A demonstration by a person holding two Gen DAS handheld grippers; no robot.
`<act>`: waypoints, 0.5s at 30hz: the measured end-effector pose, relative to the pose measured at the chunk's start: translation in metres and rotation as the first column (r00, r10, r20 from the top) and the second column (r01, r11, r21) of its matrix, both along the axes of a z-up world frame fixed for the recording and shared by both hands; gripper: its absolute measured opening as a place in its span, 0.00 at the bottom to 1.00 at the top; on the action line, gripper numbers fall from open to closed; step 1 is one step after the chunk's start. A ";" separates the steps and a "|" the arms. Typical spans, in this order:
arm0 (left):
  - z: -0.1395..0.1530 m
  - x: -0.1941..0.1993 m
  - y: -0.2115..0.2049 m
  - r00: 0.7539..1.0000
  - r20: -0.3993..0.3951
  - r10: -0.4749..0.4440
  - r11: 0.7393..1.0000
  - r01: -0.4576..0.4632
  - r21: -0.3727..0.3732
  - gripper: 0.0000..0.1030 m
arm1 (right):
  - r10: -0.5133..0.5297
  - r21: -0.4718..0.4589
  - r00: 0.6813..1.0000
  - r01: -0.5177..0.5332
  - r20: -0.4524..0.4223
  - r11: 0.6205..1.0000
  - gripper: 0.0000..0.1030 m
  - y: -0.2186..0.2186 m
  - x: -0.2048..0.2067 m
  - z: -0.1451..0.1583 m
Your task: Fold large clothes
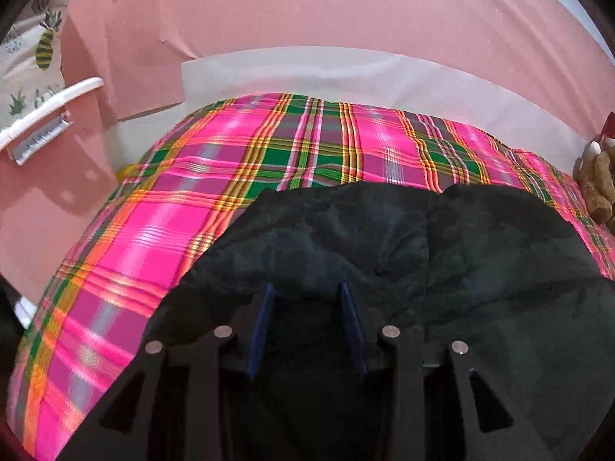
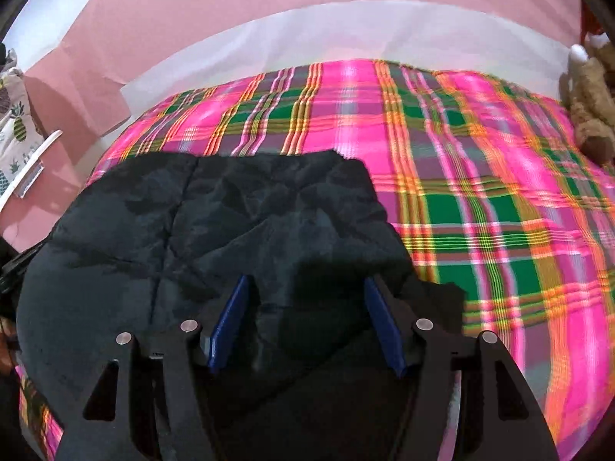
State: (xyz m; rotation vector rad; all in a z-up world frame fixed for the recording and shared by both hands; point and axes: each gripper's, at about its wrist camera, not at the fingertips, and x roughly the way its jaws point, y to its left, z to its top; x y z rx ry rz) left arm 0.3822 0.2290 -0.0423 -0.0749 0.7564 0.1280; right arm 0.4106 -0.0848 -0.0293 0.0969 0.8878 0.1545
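Observation:
A large black fleecy garment (image 1: 461, 269) (image 2: 173, 230) lies crumpled on a bright pink, green and orange plaid bedspread (image 1: 173, 211) (image 2: 499, 211). My left gripper (image 1: 306, 288) hovers over the garment's left part. Its blue pads stand a modest gap apart, with dark cloth showing under and between them. My right gripper (image 2: 306, 279) is over the garment's right corner with its pads wide apart. A dark shadow lies on the cloth between them, and a small flap of garment pokes out past the right finger. Neither pair of pads visibly presses on the cloth.
A brown plush toy (image 1: 599, 184) (image 2: 592, 115) sits at the bed's right edge. A white sheet strip (image 1: 346, 73) (image 2: 346, 34) runs along the far side below a pink wall (image 1: 307, 7). Pineapple-print fabric (image 1: 42, 46) (image 2: 15, 130) and a white plastic rim (image 1: 50, 103) are at the left.

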 end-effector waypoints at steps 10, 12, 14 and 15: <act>0.066 -0.128 -0.023 0.997 0.074 -0.018 0.998 0.022 -0.060 0.38 | 0.002 0.086 0.996 -0.010 0.094 0.996 0.61 -0.007 -0.114 0.064; 0.071 -0.161 -0.032 0.997 0.080 -0.007 0.998 0.012 -0.069 0.43 | -0.001 0.065 0.994 -0.006 0.108 0.998 0.61 -0.006 -0.146 0.070; 0.073 -0.194 -0.044 0.996 0.091 -0.003 0.996 0.011 -0.083 0.44 | -0.007 0.045 0.992 0.002 0.124 0.999 0.61 -0.006 -0.175 0.076; 0.074 -0.207 -0.051 0.996 0.091 -0.008 0.996 0.016 -0.086 0.45 | -0.014 0.036 0.991 0.009 0.131 0.999 0.61 -0.006 -0.184 0.077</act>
